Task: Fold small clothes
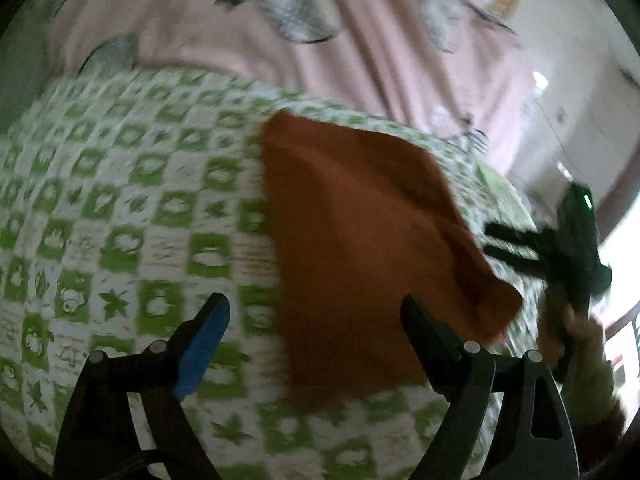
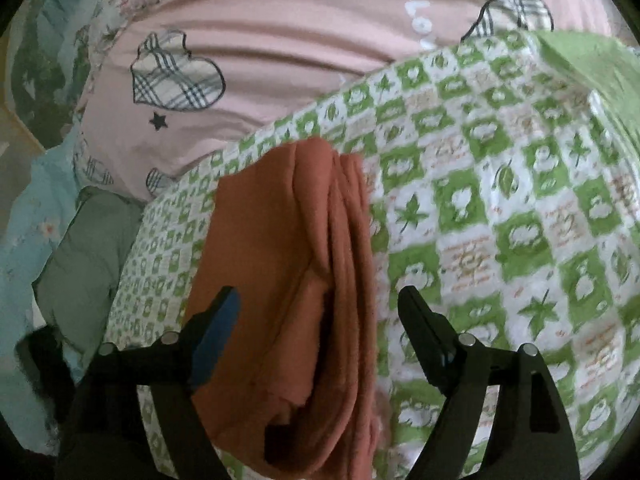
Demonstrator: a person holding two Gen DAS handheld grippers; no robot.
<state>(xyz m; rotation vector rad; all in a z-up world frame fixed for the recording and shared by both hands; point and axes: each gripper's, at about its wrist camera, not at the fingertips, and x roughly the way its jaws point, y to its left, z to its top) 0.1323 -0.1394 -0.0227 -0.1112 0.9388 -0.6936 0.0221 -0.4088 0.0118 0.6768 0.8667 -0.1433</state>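
Where visible, left view: hand.

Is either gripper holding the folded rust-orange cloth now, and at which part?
Nothing is held. The left gripper and right gripper are both open above the folded rust-orange cloth.

Black fingers w/ blue pads, silver screws; olive sleeve.

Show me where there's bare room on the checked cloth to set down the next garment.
Free: the green-checked cloth right of the folded rust garment, up to its plain green edge. Crowded: the garment's left side, by the pink sheet and grey bundle.
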